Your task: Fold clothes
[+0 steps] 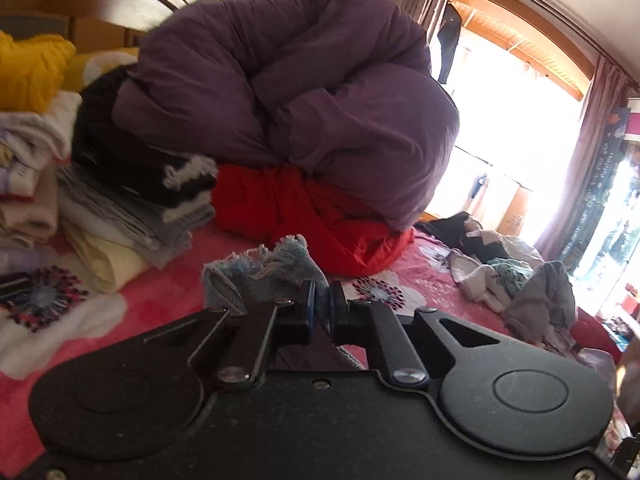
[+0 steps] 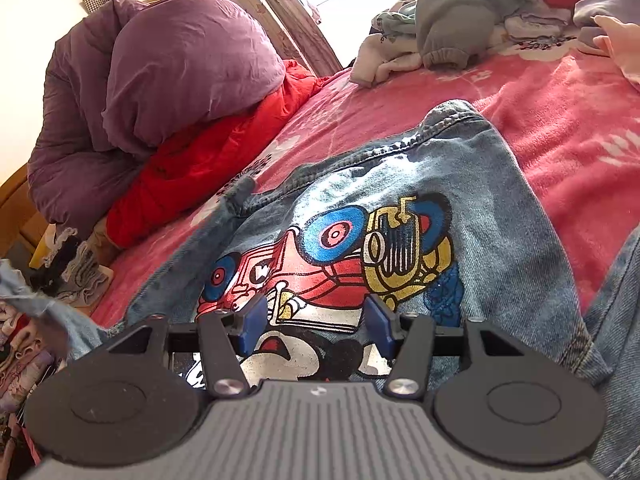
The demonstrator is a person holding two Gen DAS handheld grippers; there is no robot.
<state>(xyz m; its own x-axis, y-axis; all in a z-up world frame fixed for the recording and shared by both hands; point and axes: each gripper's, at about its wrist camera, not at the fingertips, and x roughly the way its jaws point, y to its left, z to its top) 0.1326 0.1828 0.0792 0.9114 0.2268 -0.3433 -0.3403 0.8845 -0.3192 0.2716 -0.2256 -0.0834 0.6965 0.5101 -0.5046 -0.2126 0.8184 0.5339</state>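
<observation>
The left wrist view looks nearly level across the pink bedspread toward the window. The right wrist view tilts down, close over a denim jacket. Both share the purple duvet, probably one bundle.

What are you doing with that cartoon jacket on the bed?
A person is folding clothes with tongs in each hand. The left tongs are shut on a frayed edge of the denim jacket, holding it up off the bed. The right tongs are open over the jacket's cartoon print, gripping nothing. Folded clothes sit stacked nearby, and more unfolded ones wait farther along the bed.
</observation>
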